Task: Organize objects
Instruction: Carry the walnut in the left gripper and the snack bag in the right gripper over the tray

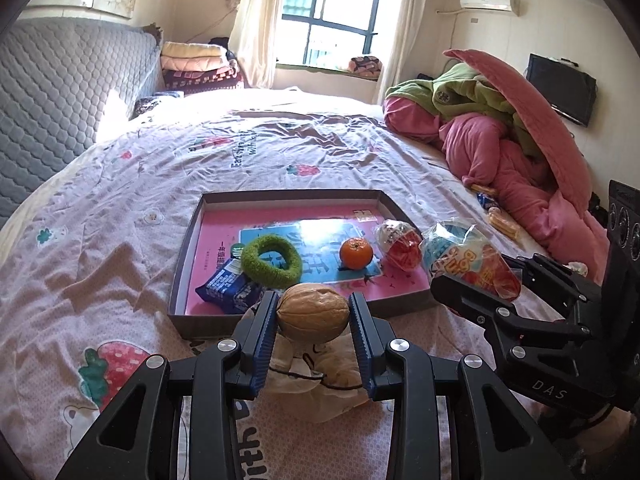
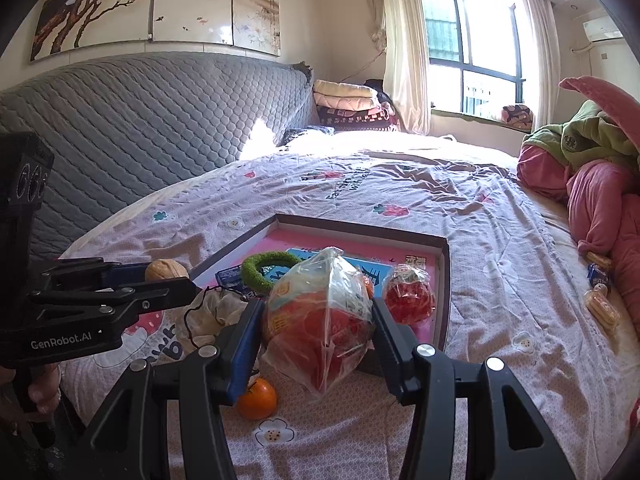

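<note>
Between your left gripper's (image 1: 313, 316) pads sits the walnut (image 1: 313, 313), clamped and held over a pale cloth pouch (image 1: 316, 380), just short of the tray's (image 1: 182, 264) near rim. Your right gripper (image 2: 318, 320) grasps a plastic-wrapped snack bag (image 2: 320, 316); a tangerine (image 2: 257, 399) lies on the bedspread (image 2: 500, 280) beneath its left finger.

The clear snack bag (image 2: 320, 320) hides part of the tray (image 2: 445, 280); its print is unreadable.
</note>
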